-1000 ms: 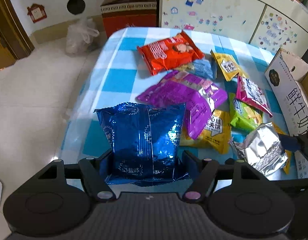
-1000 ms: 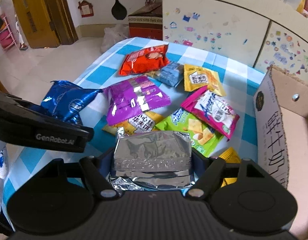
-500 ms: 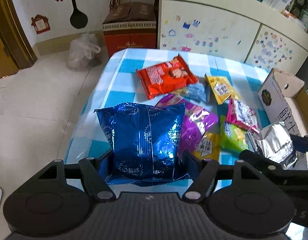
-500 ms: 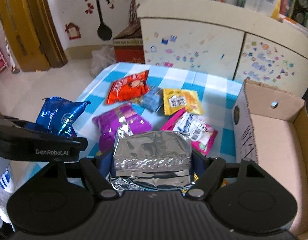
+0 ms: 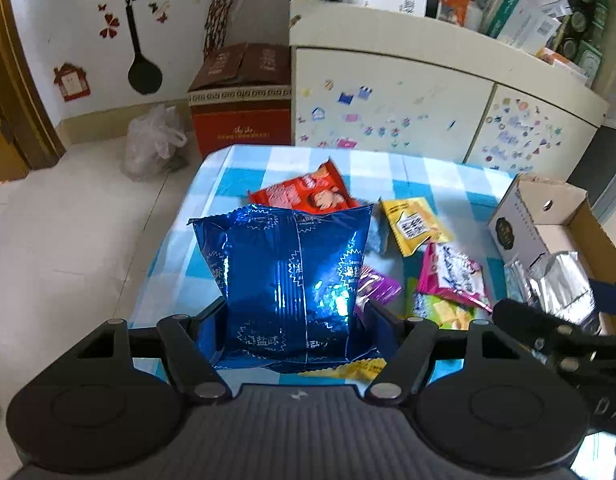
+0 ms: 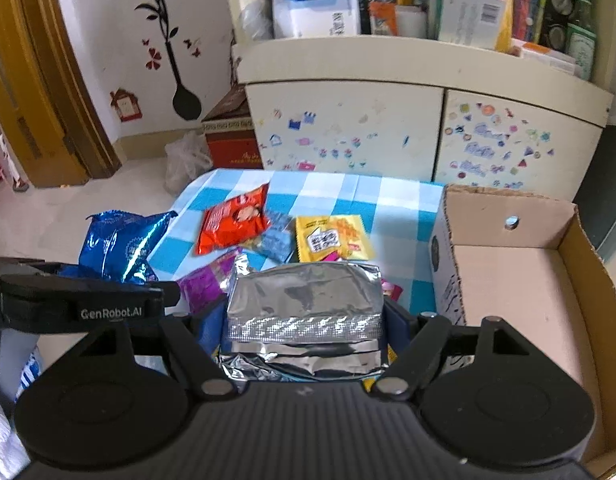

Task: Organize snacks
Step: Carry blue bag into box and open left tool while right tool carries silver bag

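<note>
Now you've got a packet in each hand, both lifted clear of the counter (image 5: 244,168). Your left gripper (image 5: 292,332) has its fingers (image 5: 212,332) clamped on the lower part of the blue snack bag (image 5: 292,276), which stands upright between them. Your right gripper (image 6: 304,320) grips the silver foil packet (image 6: 304,300) by its sides, the crimped seam lying across the middle.

The cardboard box (image 6: 507,276) sits at the right edge of the checked cloth, open at the top and, as far as the right wrist view shows, with nothing in it. That looks like your destination. The silver packet hangs just beside the box's near wall, so take that one in first: carry it over the rim, lower it well inside, and only then let the fingers part. Dropping from above the wall risks the packet catching the edge and sliding back out.

Keep the blue bag waiting on the left so the two grippers don't crowd each other over the opening. It's puffy and slick, so don't squeeze harder; just hold it level.

Loose packets on the cloth are next: the red packet (image 5: 308,196), the yellow packet (image 5: 411,224), the pink packet (image 5: 451,272), and a purple packet (image 6: 206,284) partly hidden.
</note>
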### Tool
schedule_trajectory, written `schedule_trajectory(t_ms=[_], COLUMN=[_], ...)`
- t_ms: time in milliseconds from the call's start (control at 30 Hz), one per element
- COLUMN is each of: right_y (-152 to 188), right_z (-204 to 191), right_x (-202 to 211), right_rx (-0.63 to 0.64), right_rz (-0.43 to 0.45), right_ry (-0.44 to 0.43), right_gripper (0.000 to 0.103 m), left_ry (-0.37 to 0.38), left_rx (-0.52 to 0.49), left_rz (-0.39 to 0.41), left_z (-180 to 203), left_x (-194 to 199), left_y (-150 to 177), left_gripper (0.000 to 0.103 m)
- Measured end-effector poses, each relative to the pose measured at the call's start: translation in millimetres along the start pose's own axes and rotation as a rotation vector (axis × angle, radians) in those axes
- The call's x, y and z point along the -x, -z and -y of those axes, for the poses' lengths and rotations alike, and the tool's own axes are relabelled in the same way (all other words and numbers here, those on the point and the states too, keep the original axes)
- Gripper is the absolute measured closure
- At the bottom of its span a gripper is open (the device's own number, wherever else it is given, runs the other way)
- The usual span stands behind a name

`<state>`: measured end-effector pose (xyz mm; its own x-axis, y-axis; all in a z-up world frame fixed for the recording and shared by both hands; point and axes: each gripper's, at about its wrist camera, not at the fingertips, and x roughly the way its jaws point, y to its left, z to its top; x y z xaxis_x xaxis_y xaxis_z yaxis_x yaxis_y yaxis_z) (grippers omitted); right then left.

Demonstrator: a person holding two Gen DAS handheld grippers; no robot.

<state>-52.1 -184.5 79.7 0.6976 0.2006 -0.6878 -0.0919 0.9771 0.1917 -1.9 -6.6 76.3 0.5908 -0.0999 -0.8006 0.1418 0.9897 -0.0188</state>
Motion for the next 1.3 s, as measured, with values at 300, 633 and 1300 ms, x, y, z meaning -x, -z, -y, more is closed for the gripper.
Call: schedule_trajectory(t_ms=[300,633,1300], right_y=[-14,-23,0], right_z=[27,70,152], right_x=[27,61,89], right_rx=[-0.078,-0.181,-0.489], right_rz=[0.076,0.154,0.195], right_ry=[0.009,0.056,0.193], right_gripper=[0.025,0.025,0.025], left_ry=[0.071,0.178,0.462], left_rx=[-0.041,-0.098,-0.208], left_rz=[0.037,0.063,0.112], left_z=[21,53,137], left_x=[8,13,11], left_y=[-7,-8,-2], left_gripper=[0.027,0.027,0.026])
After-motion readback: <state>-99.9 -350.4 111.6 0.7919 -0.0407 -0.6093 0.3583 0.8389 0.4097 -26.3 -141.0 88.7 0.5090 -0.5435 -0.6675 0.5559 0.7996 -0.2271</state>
